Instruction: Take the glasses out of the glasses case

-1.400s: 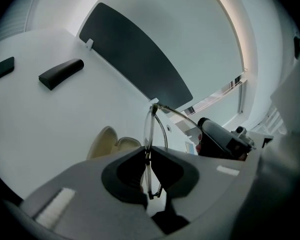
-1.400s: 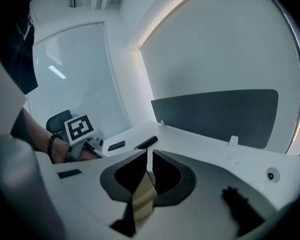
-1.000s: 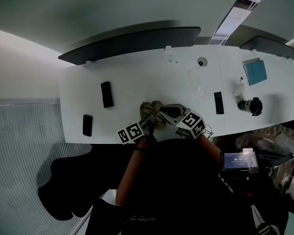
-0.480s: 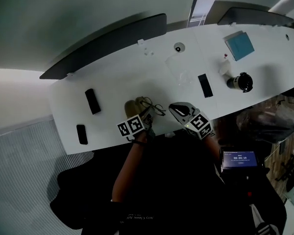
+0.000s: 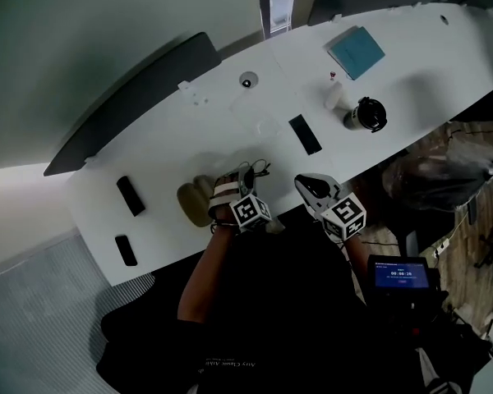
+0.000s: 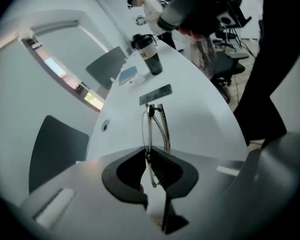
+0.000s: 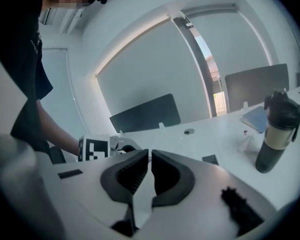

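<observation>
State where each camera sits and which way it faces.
Head view: on the person's head, looking steeply down at the white table; shows the left forearm, left gripper and right gripper.
Left gripper view: rides the left gripper, looking along jaws shut on the glasses toward the tumbler.
Right gripper view: rides the right gripper, jaws just closed together with nothing between, facing the left gripper.
Both gripper views share the tumbler.

Glasses in left claw

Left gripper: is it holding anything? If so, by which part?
Yes. The left gripper is shut on the glasses, pinching the thin front frame edge-on near one end. The rest sticks out past the jaws, above the table.
</observation>
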The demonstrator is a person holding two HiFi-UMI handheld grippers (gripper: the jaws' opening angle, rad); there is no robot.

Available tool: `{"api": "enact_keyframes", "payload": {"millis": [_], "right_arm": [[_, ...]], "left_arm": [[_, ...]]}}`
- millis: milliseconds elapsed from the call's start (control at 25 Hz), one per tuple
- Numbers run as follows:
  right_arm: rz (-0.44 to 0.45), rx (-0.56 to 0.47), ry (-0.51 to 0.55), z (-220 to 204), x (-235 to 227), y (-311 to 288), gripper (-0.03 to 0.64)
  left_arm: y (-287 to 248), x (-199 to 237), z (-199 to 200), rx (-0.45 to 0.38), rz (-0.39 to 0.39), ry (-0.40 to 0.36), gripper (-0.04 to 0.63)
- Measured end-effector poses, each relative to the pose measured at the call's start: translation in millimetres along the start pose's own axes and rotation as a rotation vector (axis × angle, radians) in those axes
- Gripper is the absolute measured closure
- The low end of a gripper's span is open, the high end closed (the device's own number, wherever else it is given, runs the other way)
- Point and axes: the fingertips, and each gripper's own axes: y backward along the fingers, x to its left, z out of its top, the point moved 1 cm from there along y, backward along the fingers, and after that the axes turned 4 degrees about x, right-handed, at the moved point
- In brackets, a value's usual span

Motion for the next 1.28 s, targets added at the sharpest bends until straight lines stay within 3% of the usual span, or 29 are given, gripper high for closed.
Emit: {"api": "enact_keyframes", "payload": {"millis": [120, 280, 560, 840, 1000, 1080, 1280], "right_arm": [[-0.013, -0.013, -0.026, -4, -12, 13, 0.592], [-0.015, -0.043, -0.058, -2, -18, 24, 0.592], [0.013, -0.046, -0.054, 2, -13, 23, 0.592], [0.067, -0.066, -0.014, 15, 0, 16, 0.592], [0.103, -0.075, -0.013, 23, 7, 12, 0.592], [0.125, -0.075, -0.011, 26, 12, 9, 0.592], [0.181, -0.055, -0.004, 31, 24, -8, 0.592]], "left_arm": [[-23, -23, 4, 0.044, -0.03, -0.105, 0.555], [-38, -35, 4, 0.092, -0.043, -0.185, 0.552], [-61, -48, -12, 0.118, -0.047, -0.19, 0.526], [-56, -47, -18, 0.16, -0.067, -0.142, 0.512], [-45, -40, -16, 0.149, -0.065, -0.064, 0.464], [-37, -42, -22, 0.17, -0.104, -0.029, 0.44], [-18, -44, -20, 0.098, -0.217, 0.114, 0.416]]}}
